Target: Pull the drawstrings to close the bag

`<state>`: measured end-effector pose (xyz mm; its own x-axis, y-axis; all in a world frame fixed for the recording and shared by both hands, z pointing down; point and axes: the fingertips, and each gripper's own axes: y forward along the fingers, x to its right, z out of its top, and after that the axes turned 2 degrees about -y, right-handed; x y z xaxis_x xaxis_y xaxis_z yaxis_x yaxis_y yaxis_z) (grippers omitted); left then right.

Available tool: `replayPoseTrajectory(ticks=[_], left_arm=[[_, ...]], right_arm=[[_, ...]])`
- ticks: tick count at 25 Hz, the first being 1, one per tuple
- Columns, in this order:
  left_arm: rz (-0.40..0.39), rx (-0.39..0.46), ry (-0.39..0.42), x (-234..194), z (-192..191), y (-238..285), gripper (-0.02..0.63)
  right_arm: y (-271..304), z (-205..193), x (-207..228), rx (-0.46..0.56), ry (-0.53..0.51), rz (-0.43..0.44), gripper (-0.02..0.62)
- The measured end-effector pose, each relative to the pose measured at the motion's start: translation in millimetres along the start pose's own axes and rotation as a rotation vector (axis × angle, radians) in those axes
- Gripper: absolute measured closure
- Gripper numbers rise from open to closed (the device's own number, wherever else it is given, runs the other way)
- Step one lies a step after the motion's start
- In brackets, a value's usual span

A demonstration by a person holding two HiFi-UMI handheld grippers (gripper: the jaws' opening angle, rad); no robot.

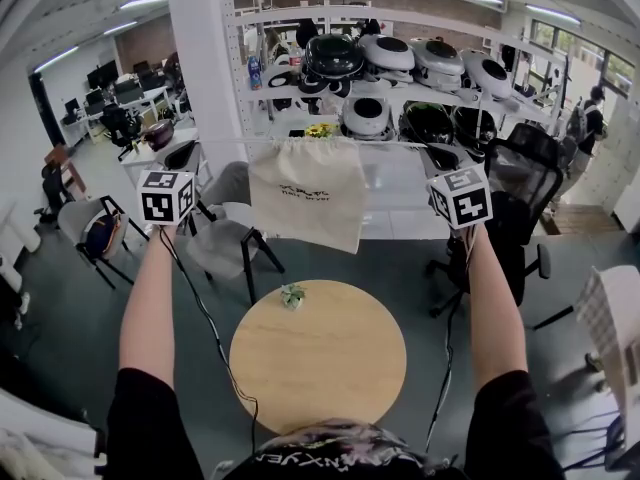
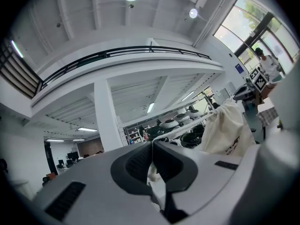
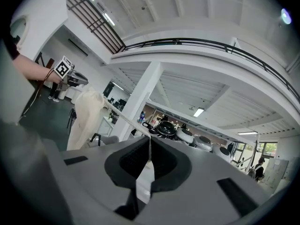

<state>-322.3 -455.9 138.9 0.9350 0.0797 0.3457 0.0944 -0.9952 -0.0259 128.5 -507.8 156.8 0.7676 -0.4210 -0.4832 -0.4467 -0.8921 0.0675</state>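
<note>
A cream cloth drawstring bag [image 1: 308,203] hangs in the air above the round table, its top edge gathered along a white drawstring [image 1: 390,144] that runs taut to either side. My left gripper [image 2: 152,146] is shut on the left end of the drawstring [image 2: 187,124], which leads to the bag [image 2: 227,130] at the right. My right gripper [image 3: 150,142] is shut on the other end of the drawstring [image 3: 124,117], with the bag [image 3: 86,118] at the left. In the head view the marker cubes [image 1: 166,196] [image 1: 461,196] are raised at equal height, one on each side of the bag.
Below the bag stands a round wooden table [image 1: 318,363] with a small green object [image 1: 292,295] near its far edge. Grey chairs [image 1: 225,238] stand at the left, a black office chair [image 1: 520,198] at the right. Behind are a white pillar [image 1: 205,58] and shelves of round appliances [image 1: 400,68].
</note>
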Motion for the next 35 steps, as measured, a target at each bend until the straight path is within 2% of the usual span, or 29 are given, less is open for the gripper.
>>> replayPoseTrajectory(ticks=[6, 35], left_arm=[[-0.018, -0.013, -0.028, 1.2, -6.3, 0.5, 0.588], [-0.01, -0.008, -0.01, -0.8, -0.6, -1.7, 0.588]], right_arm=[[1.3, 0.9, -2.5, 0.009, 0.009, 0.009, 0.592], [3.2, 3.4, 0.0, 0.036, 0.015, 0.009, 0.592]])
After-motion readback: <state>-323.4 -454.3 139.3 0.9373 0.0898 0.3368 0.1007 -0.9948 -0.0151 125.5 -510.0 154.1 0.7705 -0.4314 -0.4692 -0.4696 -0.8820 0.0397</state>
